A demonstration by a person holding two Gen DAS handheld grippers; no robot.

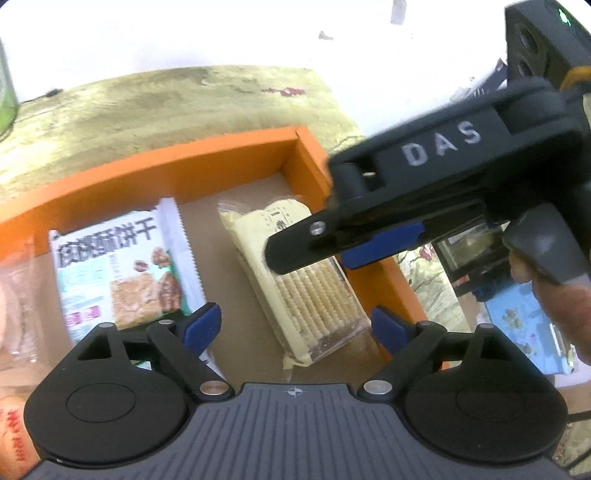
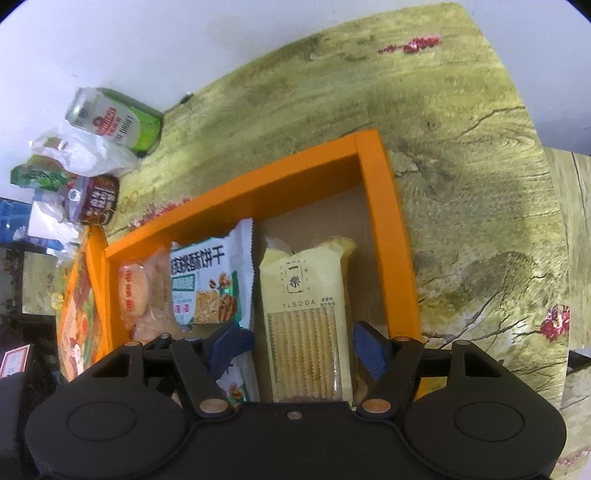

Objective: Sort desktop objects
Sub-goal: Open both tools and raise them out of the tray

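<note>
Now both grippers [image 1: 295, 328] [image 2: 303, 349] gaping, soda crackers [image 2: 308, 317] in orange box [image 2: 391, 236]

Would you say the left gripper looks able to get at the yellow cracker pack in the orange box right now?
Probably not cleanly: the left gripper is open over the yellow cracker pack, but the right gripper reaches across the pack's upper half.

Bright daylight blows the wall [image 1: 258, 29] out to white. Fisheye bending curves the tabletop [image 2: 461, 184] edges. The right gripper [image 1: 332, 251] is motion-blurred.
</note>
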